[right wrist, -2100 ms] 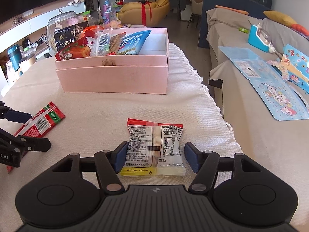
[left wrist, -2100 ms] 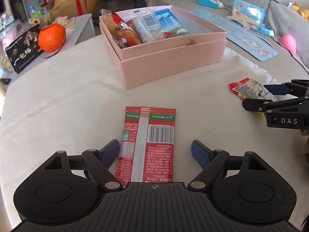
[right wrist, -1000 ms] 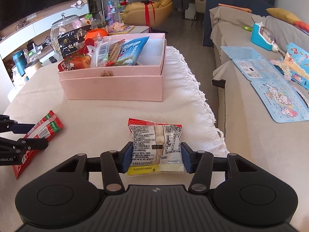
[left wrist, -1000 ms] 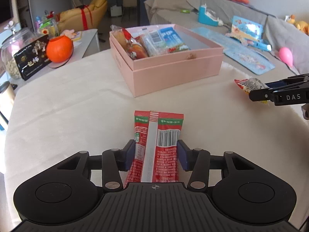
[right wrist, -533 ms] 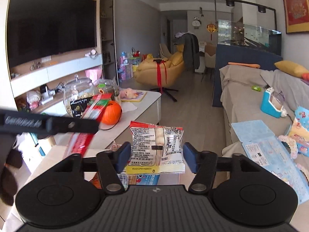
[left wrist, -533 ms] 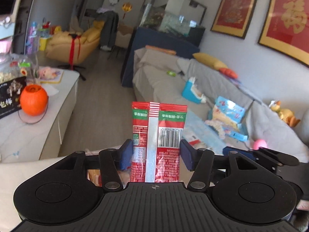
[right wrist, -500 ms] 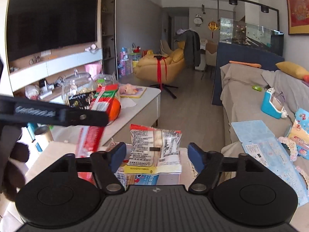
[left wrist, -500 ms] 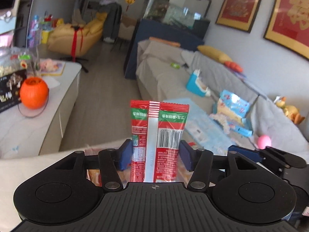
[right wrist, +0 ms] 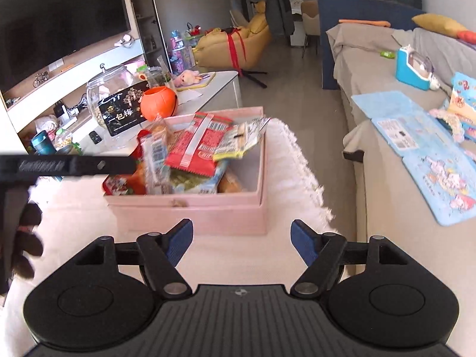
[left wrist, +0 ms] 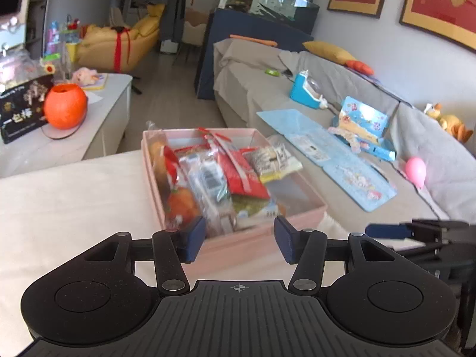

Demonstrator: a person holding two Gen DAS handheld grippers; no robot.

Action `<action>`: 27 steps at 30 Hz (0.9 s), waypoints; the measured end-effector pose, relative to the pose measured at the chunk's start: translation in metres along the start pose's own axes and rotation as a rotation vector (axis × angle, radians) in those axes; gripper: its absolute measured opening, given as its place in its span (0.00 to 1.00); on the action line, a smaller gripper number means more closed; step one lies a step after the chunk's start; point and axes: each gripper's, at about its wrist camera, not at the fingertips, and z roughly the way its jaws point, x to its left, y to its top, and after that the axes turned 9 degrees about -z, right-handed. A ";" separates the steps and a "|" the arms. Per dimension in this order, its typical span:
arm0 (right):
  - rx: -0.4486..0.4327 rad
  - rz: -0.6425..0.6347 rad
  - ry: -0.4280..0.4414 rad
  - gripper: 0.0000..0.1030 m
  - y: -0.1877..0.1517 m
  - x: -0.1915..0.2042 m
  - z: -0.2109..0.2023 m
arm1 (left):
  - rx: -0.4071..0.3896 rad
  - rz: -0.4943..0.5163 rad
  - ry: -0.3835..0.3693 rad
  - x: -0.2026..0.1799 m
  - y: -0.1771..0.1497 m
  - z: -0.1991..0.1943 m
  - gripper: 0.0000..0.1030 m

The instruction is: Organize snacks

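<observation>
— What are your two grippers doing?

— Your left gripper (left wrist: 239, 239) hangs over the near edge of the pink box (left wrist: 309, 209), its blue pads (left wrist: 195, 238) spread wide with nothing between them. Your right gripper (right wrist: 241, 242) is the same: fingers apart, empty, hovering over the cream tablecloth (right wrist: 232, 255) just in front of the box's front wall (right wrist: 190, 218).

— And where are the snacks?

— In the box. The red packet (right wrist: 195, 145) with the pale centre stripe and barcode lies face down on top of the pile, tilted, resting on the other wrappers. The clear packet with the yellow bottom edge (right wrist: 239, 142) lies beside it, touching it, with one corner poking over the box's right rim. From the left wrist view you see the same pair: red packet (left wrist: 239, 172) in the middle, clear packet (left wrist: 275, 162) towards the far right corner.

— Anything else in there?

— A clear barcode wrapper (right wrist: 153, 154), a blue bag (right wrist: 205, 183) under the red one, and an orange-brown bun pack (left wrist: 181, 205) at the left side (that part is blurred). The right half of the box floor (left wrist: 293, 192) is bare.

— And around you?

— An orange pumpkin pot (right wrist: 159, 102) and a black labelled box (right wrist: 125, 113) sit on the white side table (right wrist: 214, 81) beyond; a grey-covered sofa (right wrist: 383, 160) runs along your right.
</observation>
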 end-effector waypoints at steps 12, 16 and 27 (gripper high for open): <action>0.047 -0.107 0.008 0.77 -0.072 0.064 0.029 | -0.079 -0.038 0.327 -0.011 -0.129 -0.012 0.56; 0.040 -0.158 -0.091 0.99 -0.084 0.068 0.033 | -0.086 -0.033 0.361 -0.018 -0.126 -0.006 0.57; -0.013 -0.151 -0.070 1.00 -0.088 0.059 0.032 | -0.088 -0.035 0.365 -0.020 -0.131 -0.007 0.57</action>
